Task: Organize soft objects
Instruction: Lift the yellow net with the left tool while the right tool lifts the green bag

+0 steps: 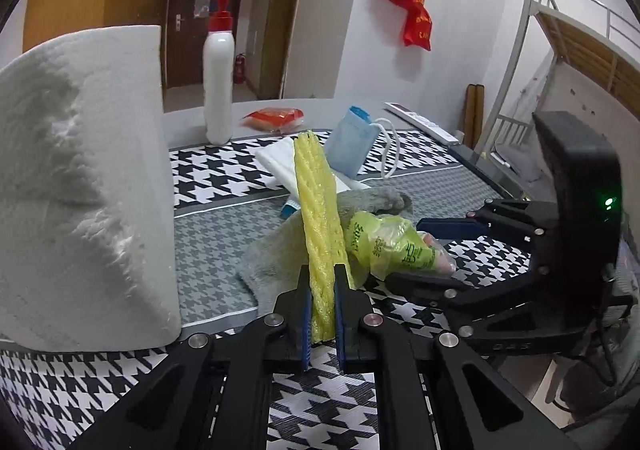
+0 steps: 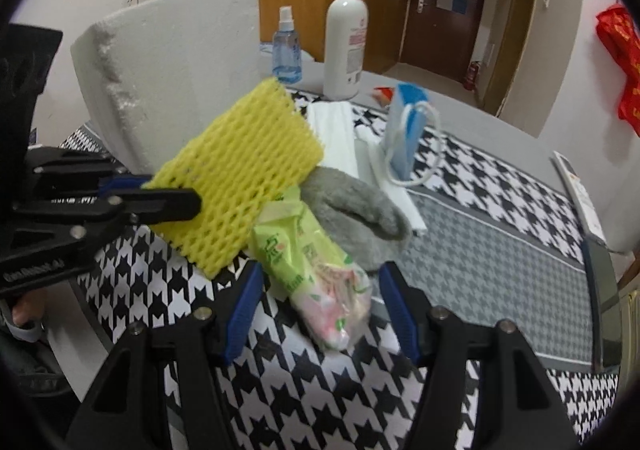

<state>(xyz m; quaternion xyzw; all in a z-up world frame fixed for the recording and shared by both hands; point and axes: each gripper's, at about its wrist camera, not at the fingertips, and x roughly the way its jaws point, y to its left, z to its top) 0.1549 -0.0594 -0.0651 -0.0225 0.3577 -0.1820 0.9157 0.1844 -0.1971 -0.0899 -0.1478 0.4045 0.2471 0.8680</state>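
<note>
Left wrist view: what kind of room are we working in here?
Probably a dorm or small bedroom. A metal bunk bed stands at the right, a door opens off a short hallway, and the work goes on at a table under a houndstooth cloth strewn with household bits.

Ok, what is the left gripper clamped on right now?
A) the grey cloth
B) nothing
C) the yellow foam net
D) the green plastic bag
C: the left gripper is shut on the yellow foam net, pinching it edge-on, while the green plastic bag lies on the mat between the open right gripper's fingers.
</note>
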